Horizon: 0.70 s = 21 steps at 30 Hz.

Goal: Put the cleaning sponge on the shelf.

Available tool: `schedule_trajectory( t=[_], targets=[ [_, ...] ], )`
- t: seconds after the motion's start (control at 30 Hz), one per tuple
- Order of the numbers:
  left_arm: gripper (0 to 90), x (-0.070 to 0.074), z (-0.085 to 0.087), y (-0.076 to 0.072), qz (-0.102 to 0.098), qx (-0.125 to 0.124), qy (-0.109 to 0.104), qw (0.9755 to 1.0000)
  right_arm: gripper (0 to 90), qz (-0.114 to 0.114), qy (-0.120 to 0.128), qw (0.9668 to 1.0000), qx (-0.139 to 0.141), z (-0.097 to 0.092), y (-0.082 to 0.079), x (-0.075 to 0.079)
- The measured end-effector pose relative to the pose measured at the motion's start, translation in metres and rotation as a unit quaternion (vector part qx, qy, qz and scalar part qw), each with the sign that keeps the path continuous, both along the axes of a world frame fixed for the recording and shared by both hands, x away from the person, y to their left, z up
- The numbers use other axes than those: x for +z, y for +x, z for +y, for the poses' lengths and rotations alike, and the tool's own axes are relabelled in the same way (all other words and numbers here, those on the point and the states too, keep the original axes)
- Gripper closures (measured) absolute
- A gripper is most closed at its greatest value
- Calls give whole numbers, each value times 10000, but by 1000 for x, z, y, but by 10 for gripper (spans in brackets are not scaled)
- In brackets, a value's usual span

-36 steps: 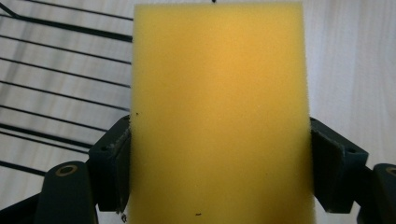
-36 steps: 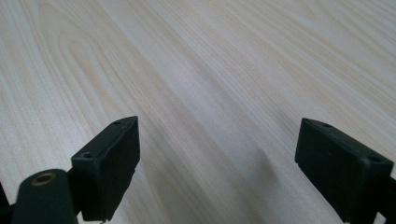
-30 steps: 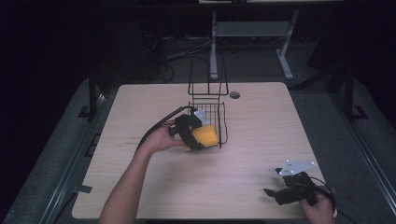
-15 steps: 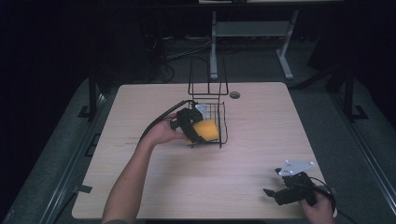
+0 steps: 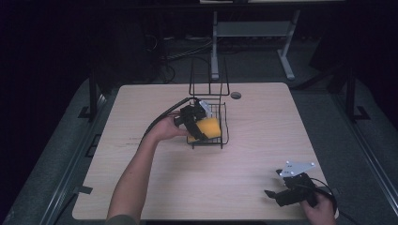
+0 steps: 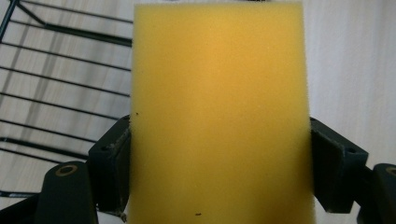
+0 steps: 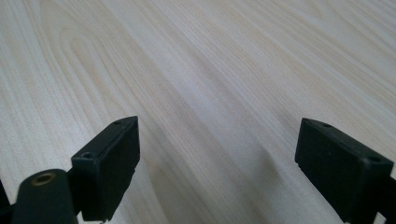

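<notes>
A yellow sponge [image 5: 209,127] is held over the low tray of a black wire basket [image 5: 224,123] at the middle of the table. My left gripper [image 5: 199,126] is shut on it, reaching in from the basket's left side. In the left gripper view the sponge [image 6: 219,112] stands between both black jaws, with the basket wires [image 6: 56,79] behind at the left. My right gripper [image 5: 274,194] rests low at the table's front right, held by a hand. In the right gripper view it [image 7: 219,172] is open over bare wood.
The light wooden table [image 5: 263,140] has a round cable hole [image 5: 235,95] behind the basket. The basket's tall wire back [image 5: 209,77] rises at its far side. A white desk frame [image 5: 253,33] stands on the dark floor beyond the table.
My left gripper has carried the sponge to the right and a little farther, from beside the basket into it. The right gripper has stayed in place.
</notes>
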<state>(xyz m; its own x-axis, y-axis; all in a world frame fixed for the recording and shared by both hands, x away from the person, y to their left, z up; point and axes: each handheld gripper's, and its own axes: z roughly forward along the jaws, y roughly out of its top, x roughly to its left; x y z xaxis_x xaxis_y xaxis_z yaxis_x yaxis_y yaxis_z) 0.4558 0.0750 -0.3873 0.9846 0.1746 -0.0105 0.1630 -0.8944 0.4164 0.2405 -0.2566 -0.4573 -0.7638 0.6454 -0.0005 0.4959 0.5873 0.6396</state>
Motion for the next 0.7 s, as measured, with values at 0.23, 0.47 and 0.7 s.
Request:
schedule_trajectory(
  t=[0.23,0.47,0.7],
  targets=[
    [217,3,-4,7,-92,-64,-70,9999,137,-13,-35,10000,26,1,0,-1],
    [217,-5,-7,14,33,25,-196,9998,137,-9,-31,10000,19,2,0,-1],
    [217,-9,-7,17,4,36,-253,9997,137,0,-61,10000,18,2,0,-1]
  ],
)
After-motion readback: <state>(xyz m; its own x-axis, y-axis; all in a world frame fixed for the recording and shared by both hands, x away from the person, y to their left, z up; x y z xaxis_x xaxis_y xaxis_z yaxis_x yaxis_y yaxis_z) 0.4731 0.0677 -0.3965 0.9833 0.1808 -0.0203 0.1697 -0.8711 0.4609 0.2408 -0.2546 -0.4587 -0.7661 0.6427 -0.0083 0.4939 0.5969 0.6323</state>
